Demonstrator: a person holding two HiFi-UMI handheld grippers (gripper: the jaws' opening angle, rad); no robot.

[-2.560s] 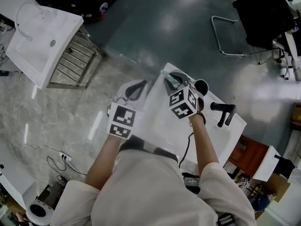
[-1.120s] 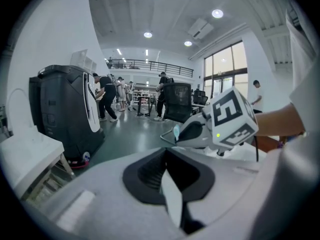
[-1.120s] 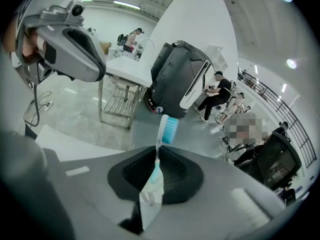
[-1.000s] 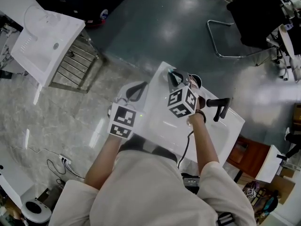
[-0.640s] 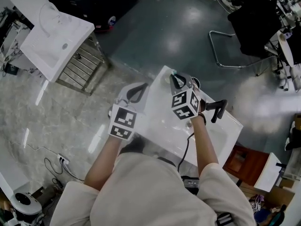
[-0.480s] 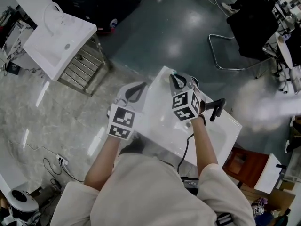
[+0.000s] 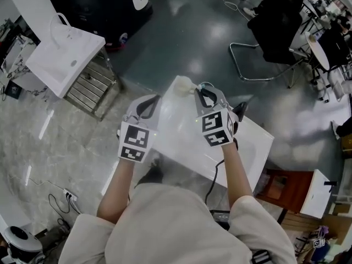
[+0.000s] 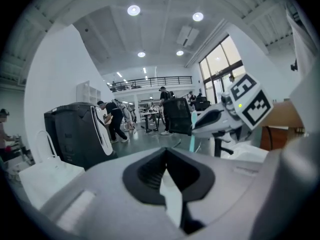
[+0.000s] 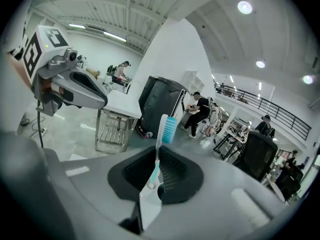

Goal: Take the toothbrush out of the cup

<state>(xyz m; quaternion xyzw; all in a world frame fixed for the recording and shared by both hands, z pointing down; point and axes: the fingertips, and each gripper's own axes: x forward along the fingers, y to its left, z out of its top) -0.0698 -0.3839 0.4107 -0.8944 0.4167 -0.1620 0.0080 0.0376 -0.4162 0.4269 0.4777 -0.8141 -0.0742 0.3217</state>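
Note:
A toothbrush with a white handle and blue bristles stands upright in my right gripper, whose jaws are shut on the lower handle. From the head camera, that gripper hovers over the far end of the white washbasin. The brush shows as a teal sliver in the left gripper view. No cup is visible; a black fitting pokes out beside the right gripper. My left gripper hangs at the basin's left edge, its jaws together with nothing in them.
A second white washbasin on a metal rack stands at the upper left, beside a black machine. A black chair is at the upper right and a brown cabinet at the right. People stand far off in the hall.
The black cup that stood just right of my right gripper no longer shows. The right gripper, still holding the toothbrush, sits a little higher and further left. The head view has swung.

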